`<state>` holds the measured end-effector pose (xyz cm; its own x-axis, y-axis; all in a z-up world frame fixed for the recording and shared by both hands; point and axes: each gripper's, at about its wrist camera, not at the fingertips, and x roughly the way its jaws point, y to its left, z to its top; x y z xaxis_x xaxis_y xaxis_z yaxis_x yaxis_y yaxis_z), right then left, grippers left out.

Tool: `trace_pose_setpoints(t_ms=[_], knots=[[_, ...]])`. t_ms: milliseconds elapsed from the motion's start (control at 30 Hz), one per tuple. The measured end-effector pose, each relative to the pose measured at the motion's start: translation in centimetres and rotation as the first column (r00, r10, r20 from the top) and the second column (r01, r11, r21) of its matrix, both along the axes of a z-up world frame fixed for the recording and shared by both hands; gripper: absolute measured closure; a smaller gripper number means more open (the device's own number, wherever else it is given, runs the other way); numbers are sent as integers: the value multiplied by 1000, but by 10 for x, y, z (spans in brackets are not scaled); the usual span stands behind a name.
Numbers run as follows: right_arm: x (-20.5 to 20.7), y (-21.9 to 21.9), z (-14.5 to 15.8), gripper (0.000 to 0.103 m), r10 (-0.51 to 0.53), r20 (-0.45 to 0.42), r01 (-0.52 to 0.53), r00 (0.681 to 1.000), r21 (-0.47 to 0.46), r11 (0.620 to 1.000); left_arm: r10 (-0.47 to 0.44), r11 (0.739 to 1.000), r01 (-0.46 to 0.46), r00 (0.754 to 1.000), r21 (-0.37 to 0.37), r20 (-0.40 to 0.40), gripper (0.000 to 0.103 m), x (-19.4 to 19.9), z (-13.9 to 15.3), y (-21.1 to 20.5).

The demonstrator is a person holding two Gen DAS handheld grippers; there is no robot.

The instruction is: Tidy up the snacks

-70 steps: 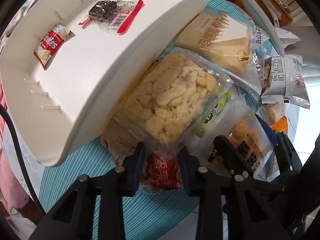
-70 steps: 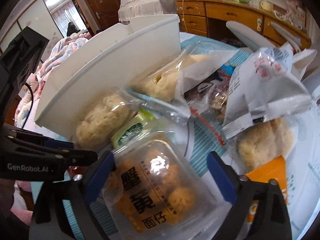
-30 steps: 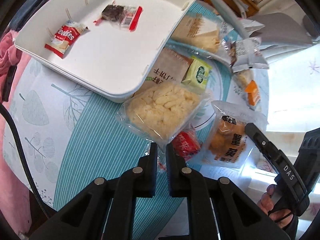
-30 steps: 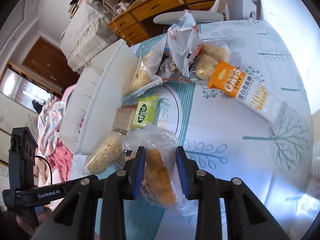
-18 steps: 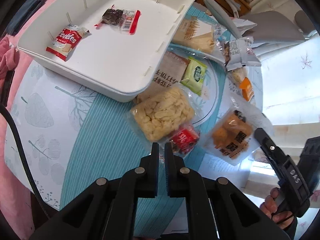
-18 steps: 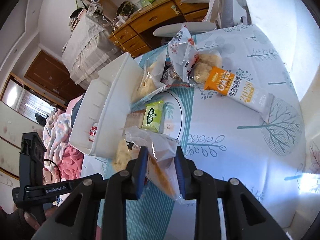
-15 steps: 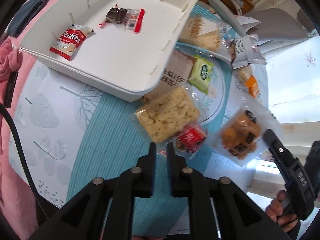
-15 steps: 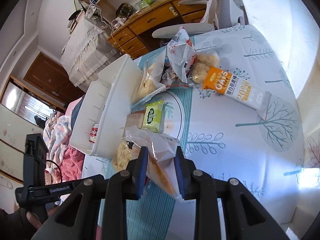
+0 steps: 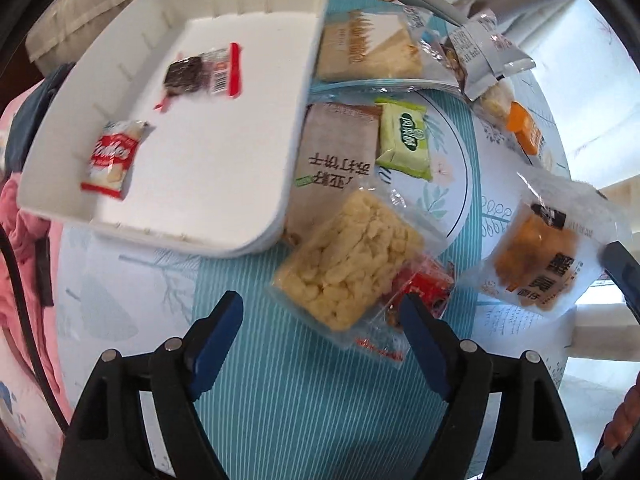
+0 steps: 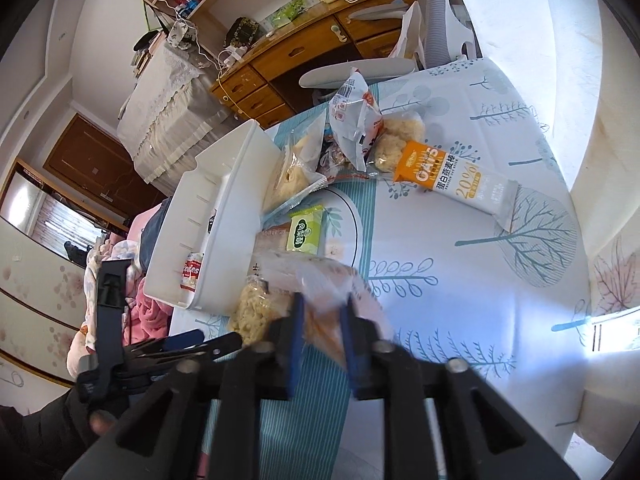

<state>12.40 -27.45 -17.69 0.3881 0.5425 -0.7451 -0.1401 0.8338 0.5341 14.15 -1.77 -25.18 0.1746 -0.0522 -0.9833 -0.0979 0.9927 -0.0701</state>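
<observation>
We see the table [image 9: 280,400], spread with a teal-striped, tree-printed cloth, lying beneath both grippers. The white tray [image 9: 224,140] sits beyond the left gripper [image 9: 320,332] and off to its left side; inside it lie a red-and-white cookie packet [image 9: 110,156] and a dark bar in clear wrap with a red edge [image 9: 200,74], well apart from each other.

Just ahead of the left gripper, between the tips of its wide-spread jaws, lies the clear pack of pale puffed crackers [image 9: 348,256]. The jaws have just been opening and press on nothing; a corner of loose clear wrap reaches in between them. A small red packet [image 9: 424,286] lies just beside its right fingertip, touching the cracker pack. Farther ahead are a grey-brown biscuit packet [image 9: 336,160], partly tucked under the tray's edge, and a green packet [image 9: 404,140] beside it.

The right gripper [image 10: 322,330] has its jaws drawn close on a clear bag of orange-brown snacks [image 9: 536,248]; they have just been closing, and the bag is pinched between the pads and hangs clear of the cloth. Beyond this gripper and to the right lies an orange-and-white oats bar [image 10: 452,178], near a heap of other bags.
</observation>
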Motion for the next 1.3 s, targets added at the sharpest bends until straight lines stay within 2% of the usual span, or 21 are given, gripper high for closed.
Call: trace_pose_setpoints(t_ms=[233,367,467,600,633,700,800,967,1300], knots=[[3,-5,-5,94,-5,-10,5,1000,-15,1000,-41,999,42,999,11,-32,19,13,-17,-12],[7,-4,-9,94,-2,-39,2,999,-5,1000,-68,996,70,997,47,-34,19,17,-23,-21],[7,-3,-11,95,-1,-41,1,999,-2,1000,-67,995,69,998,74,-21,19,21,-26,-24],[7,-2,-12,95,2,-47,-2,999,8,1000,-41,997,41,999,62,-11,19,26,-31,-21],[6,-2,-12,95,2,-48,-1,999,9,1000,-39,998,40,999,57,-9,20,27,-31,-20],[5,-2,-12,95,1,-48,0,999,13,1000,-45,998,45,999,51,-1,33,27,-31,-19],[4,-2,-11,95,-2,-49,3,999,21,1000,-54,997,54,999,51,4,38,24,-31,-16],[2,0,-9,96,2,-43,0,999,36,999,-54,998,54,999,44,-8,41,14,-30,-16],[-3,11,1,98,18,-7,-18,1000,53,998,-57,998,57,998,0,-36,41,-32,-11,-5]])
